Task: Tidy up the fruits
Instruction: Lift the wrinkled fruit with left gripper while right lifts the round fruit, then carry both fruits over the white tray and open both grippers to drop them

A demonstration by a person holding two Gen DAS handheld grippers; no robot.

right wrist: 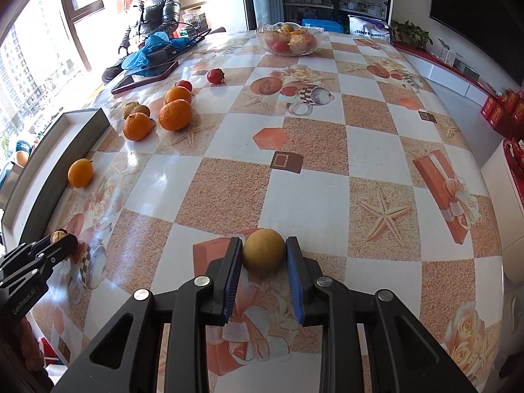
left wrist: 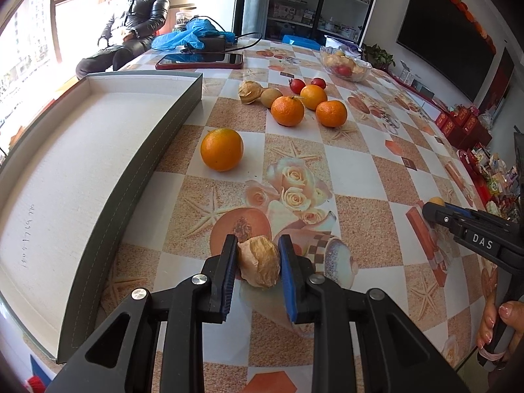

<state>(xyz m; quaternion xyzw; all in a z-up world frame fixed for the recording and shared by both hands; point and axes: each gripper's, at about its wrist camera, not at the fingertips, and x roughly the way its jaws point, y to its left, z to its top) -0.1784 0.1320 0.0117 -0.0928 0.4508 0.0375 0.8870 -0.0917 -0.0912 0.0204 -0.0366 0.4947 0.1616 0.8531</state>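
The left gripper (left wrist: pixel 258 263) has its jaws clenched on a papery husked fruit (left wrist: pixel 258 265), just above the worktop (left wrist: pixel 376 150). It looks light and crushable, so a gentle hold across its middle suits. The right gripper (right wrist: pixel 264 257) jaws clasp a round tan fruit (right wrist: pixel 263 251), likely firm and smooth. The open box (left wrist: pixel 82 170) lies left, oranges (left wrist: pixel 222 149) beside it.

"DAS" in white on the black body of the right gripper (left wrist: pixel 432 208). "GenRobot.AI" in grey along the left gripper (right wrist: pixel 64 239). Faint handwritten digits inside the grey tray (left wrist: pixel 137 150), not legible. White bag (right wrist: pixel 370 28) lettering too blurred.
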